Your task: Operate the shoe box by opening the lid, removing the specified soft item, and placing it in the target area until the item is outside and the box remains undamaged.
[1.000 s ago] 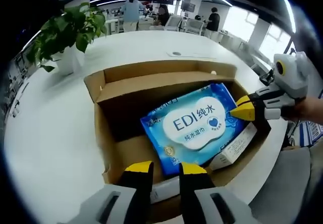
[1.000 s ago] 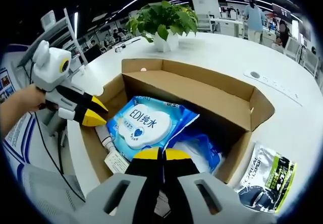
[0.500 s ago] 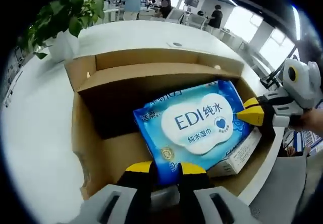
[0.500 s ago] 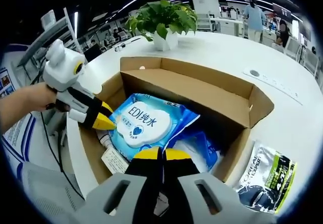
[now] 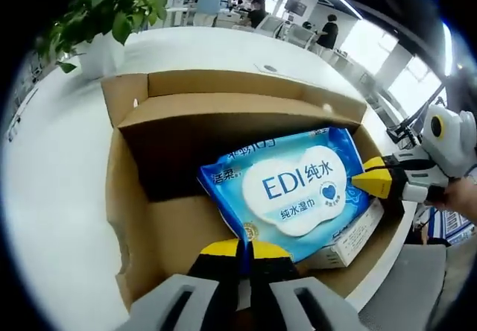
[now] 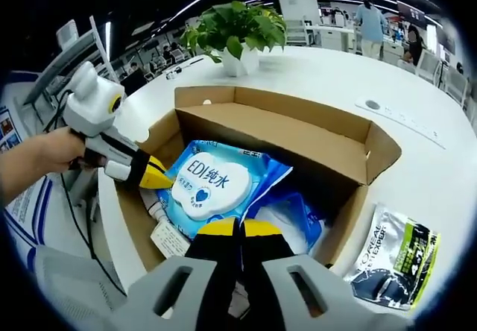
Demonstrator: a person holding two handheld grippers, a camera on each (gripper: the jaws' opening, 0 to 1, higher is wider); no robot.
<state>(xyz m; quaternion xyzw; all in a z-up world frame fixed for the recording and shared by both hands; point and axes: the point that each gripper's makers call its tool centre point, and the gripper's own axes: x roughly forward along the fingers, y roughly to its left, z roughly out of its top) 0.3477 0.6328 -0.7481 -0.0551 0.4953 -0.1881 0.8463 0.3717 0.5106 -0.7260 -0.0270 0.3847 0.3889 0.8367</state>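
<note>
Pinching the blue wipes pack (image 5: 291, 197) mid-frame inside the open box (image 5: 130, 159), both left gripper (image 5: 245, 250) & right gripper (image 6: 238, 229) look closed on its edges, so uneven pulls could tear film or snag a flap.

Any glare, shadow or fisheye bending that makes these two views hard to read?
Left gripper view: the windows are blown out, the box is dark under its flap, and the wipes pack print is sharp. Right gripper view: the table edge curves strongly; distant people are blurred.
</note>
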